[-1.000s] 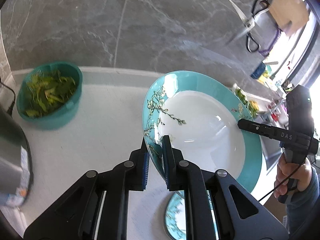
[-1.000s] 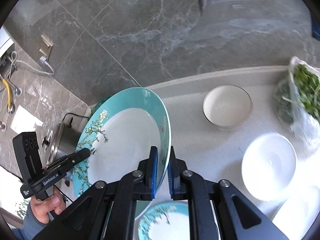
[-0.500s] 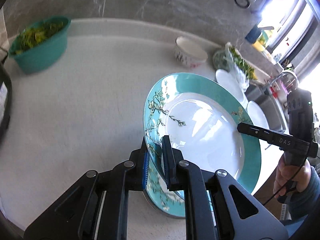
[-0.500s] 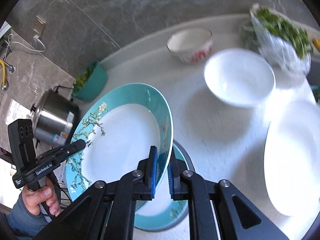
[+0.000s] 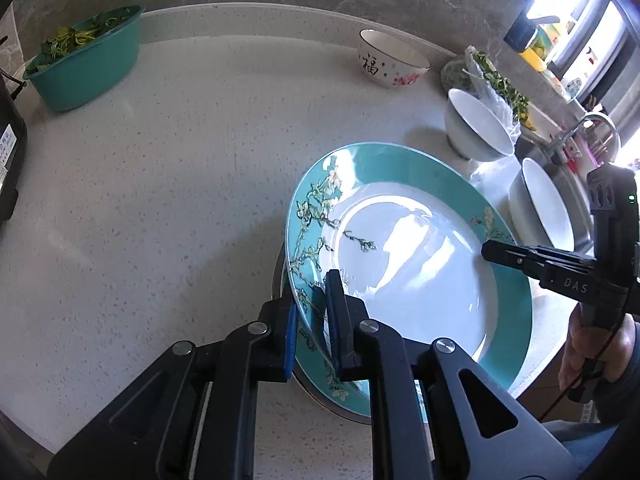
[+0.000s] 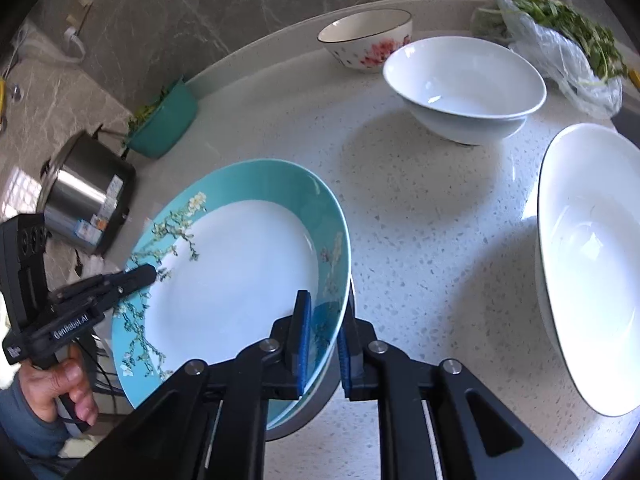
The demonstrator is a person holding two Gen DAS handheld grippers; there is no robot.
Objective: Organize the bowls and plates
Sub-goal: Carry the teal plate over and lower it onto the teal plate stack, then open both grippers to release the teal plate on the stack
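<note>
Bright daylight from the right; sharp, fisheye-curved edges.

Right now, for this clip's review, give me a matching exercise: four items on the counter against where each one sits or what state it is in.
Items:
1. teal plate
2. flowered bowl
3. teal basin
4. steel pot

States:
A. holds leafy greens
B. gripped at opposite rim edges, tilted over a second plate
C. empty, near the back wall
D. at the counter's left end

Pairs: 1-B, 2-C, 3-A, 4-D

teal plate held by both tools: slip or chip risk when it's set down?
The teal plate looks glazed and shiny, so the left tool and right tool, each pinching only its rim, may slip. It seems rigid ceramic, likely to chip if dropped onto the matching plate under it.
</note>
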